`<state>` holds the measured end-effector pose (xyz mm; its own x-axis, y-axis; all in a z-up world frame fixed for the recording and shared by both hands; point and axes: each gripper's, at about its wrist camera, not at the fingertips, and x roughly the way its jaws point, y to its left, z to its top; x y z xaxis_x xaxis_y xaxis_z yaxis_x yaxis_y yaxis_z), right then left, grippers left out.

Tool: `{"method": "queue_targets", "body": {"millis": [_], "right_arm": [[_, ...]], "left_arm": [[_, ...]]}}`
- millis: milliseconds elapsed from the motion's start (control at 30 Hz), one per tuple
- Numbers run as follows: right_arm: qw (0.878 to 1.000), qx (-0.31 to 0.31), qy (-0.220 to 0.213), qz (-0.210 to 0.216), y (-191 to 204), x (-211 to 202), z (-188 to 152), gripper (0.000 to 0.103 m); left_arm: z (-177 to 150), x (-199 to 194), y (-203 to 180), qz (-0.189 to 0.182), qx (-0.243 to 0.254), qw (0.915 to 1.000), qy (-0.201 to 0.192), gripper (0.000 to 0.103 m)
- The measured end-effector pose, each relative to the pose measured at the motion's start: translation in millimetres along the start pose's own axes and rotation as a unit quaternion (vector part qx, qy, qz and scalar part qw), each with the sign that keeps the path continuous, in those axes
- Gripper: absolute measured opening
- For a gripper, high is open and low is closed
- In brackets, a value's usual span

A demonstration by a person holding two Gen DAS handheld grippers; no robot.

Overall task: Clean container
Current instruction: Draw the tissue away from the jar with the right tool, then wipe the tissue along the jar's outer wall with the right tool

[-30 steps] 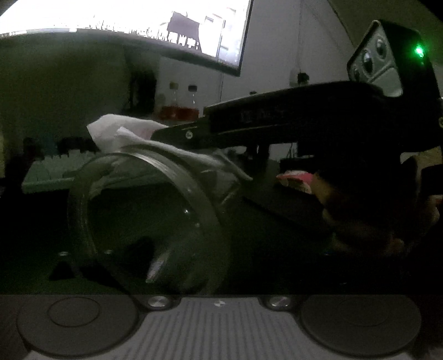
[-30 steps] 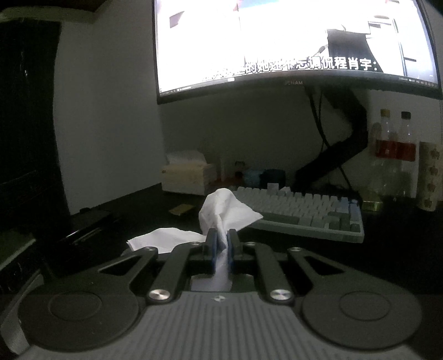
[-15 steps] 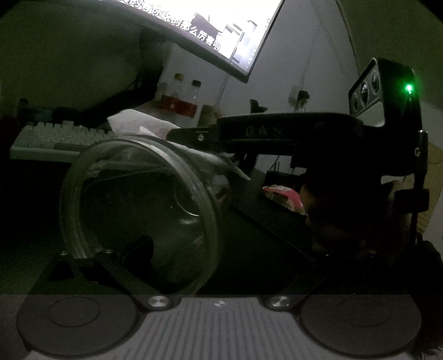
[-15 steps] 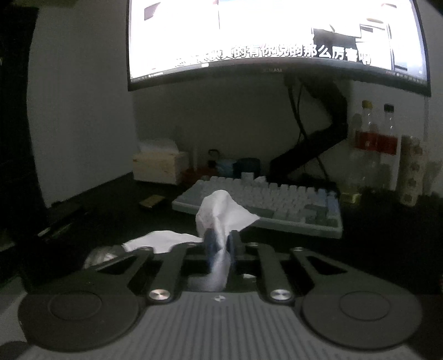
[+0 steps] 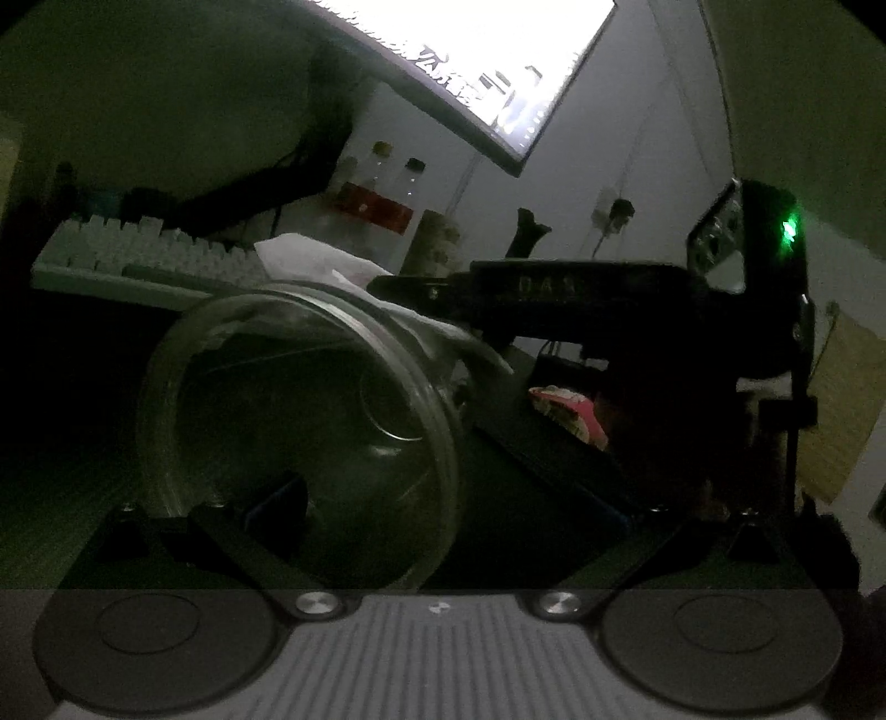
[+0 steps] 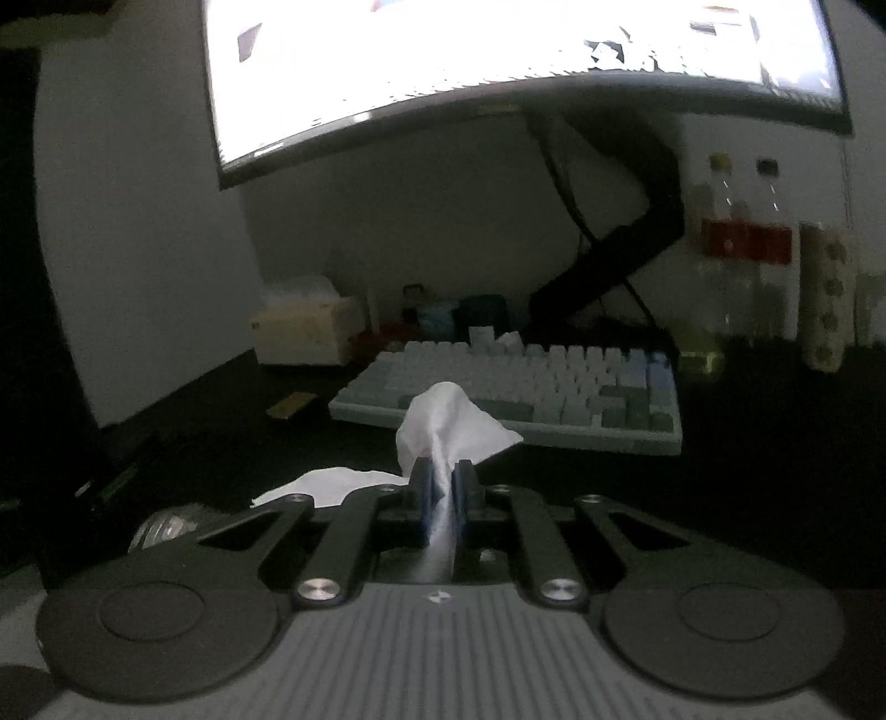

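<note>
Right in front of my left gripper [image 5: 443, 493] sits the clear glass container [image 5: 299, 437], lying on its side with its open mouth toward my camera. One dark finger [image 5: 277, 498] shows through the glass at the lower rim, so it looks pinched on the wall, though the other finger is lost in the dark. Over the container's upper far side comes my right gripper [image 5: 421, 291], its jaws closed tight on the white tissue [image 5: 310, 255], which drapes on the glass. From the right wrist, the tissue [image 6: 443, 426] sticks up between the blue pads [image 6: 423, 493]. Beyond it lies the pale keyboard [image 6: 531, 387], then two red-labelled bottles [image 6: 742, 243], and above them the glowing monitor [image 6: 498, 50].
</note>
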<state>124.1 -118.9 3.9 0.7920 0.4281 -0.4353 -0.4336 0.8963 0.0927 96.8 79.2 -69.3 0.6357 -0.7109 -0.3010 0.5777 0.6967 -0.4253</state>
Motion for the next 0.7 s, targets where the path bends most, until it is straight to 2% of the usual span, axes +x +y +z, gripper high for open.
{"method": "queue_targets", "body": {"millis": [267,367,433,500,600,700], "right_arm": [[1.000,0.008,-0.002,0.014,5.5,-4.2,-2.4,0.012],[0.997,-0.015,-0.015,0.074,17.4,-18.1,-7.1,0.013],[0.996,-0.030,-0.019,0.086,21.2,-24.1,-8.6,0.013],[0.997,-0.028,-0.017,0.066,15.4,-21.8,-7.1,0.013],[1.000,-0.005,-0.008,0.009,-3.5,-10.6,-2.4,0.014],[1.000,0.011,-0.006,0.014,-4.9,-9.9,-1.7,0.015]], "left_arm": [[-1.3,-9.1,4.6,0.004,-0.003,1.0000,0.005,0.103],[-2.5,-10.4,3.7,0.009,0.001,0.9999,0.006,0.103],[-4.1,-10.6,1.7,0.012,0.012,0.9998,0.007,0.103],[-4.7,-12.0,-0.9,0.013,0.017,0.9997,0.012,0.103],[-2.5,-15.1,-0.5,0.019,0.018,0.9995,0.018,0.103],[-1.2,-16.9,3.6,0.013,0.011,0.9997,0.019,0.103]]}}
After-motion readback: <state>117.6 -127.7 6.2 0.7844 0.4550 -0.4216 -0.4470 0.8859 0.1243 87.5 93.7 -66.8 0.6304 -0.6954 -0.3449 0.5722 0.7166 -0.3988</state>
